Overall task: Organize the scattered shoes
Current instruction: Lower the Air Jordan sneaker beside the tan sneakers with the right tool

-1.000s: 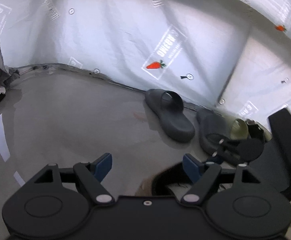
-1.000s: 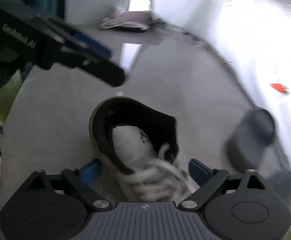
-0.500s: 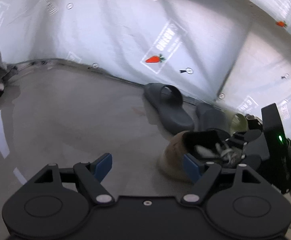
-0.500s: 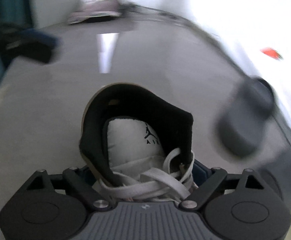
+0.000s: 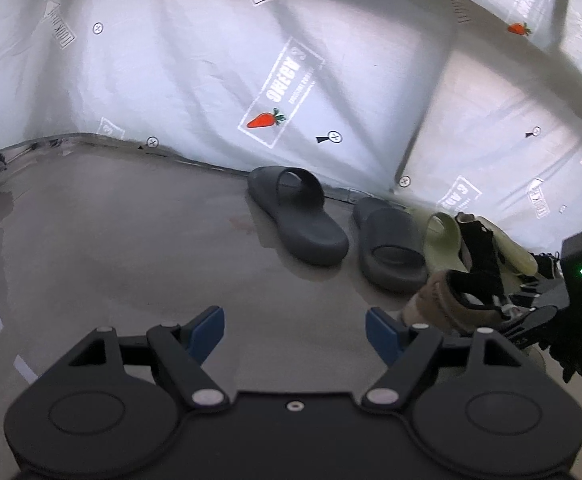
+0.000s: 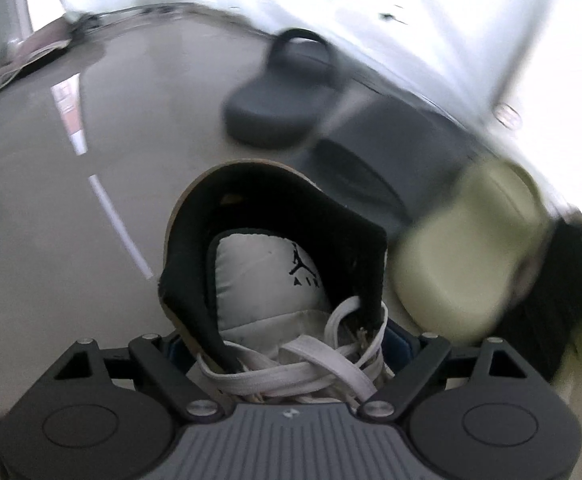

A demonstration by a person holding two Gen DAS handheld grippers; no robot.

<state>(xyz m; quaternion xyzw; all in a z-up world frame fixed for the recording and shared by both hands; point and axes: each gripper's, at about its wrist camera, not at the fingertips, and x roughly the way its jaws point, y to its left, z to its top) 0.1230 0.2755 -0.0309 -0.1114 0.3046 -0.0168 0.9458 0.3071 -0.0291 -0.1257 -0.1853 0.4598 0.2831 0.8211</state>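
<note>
We are holding 1 sneaker [image 6: 275, 280] in the closed right gripper [image 6: 287, 344] beside 2 grey slippers [image 5: 297, 216] and a green one [image 5: 445, 240] lining the wall [image 5: 171, 80], our left gripper [image 5: 295, 326] spread wide and empty.

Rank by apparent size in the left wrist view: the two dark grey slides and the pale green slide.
1. Left dark grey slide and right dark grey slide: look about alike, not ranked.
2. Pale green slide, smallest, though partly hidden behind the held sneaker.

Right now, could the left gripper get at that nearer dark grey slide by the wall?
Probably yes. The left gripper is open and holds nothing, and bare floor lies between it and the dark grey slide. The right gripper, shut on the sneaker, sits off to the right, not across that path.
</note>
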